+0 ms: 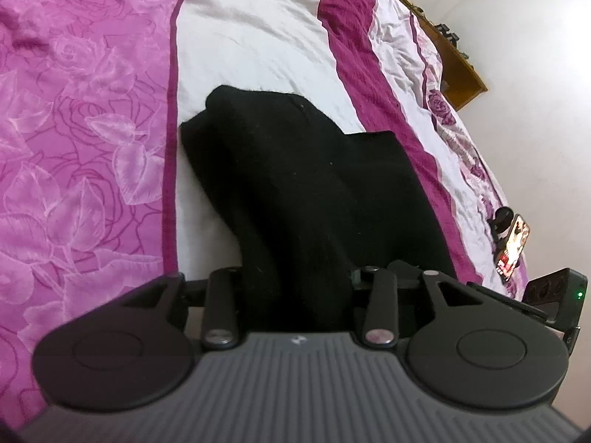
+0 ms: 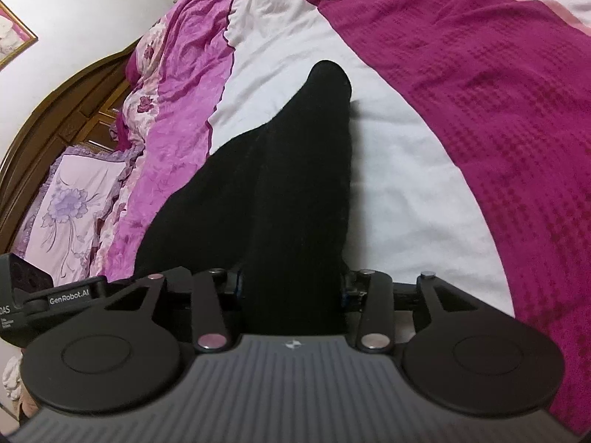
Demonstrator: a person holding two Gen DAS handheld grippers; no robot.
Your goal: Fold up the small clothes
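Left wrist view, black garment hides both jaws' tips, grip state unclear, bedspread beneath

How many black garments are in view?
1: one black garment lies on the white stripe of the bedspread, running into both tongs; folds may hide another.

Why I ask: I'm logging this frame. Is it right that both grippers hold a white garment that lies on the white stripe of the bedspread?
Not quite: the garment is black, not white, as both wrist views show. The rest stands: it lies on the white stripe of the bedspread, and it runs up between the fingers of the left gripper and the right gripper.
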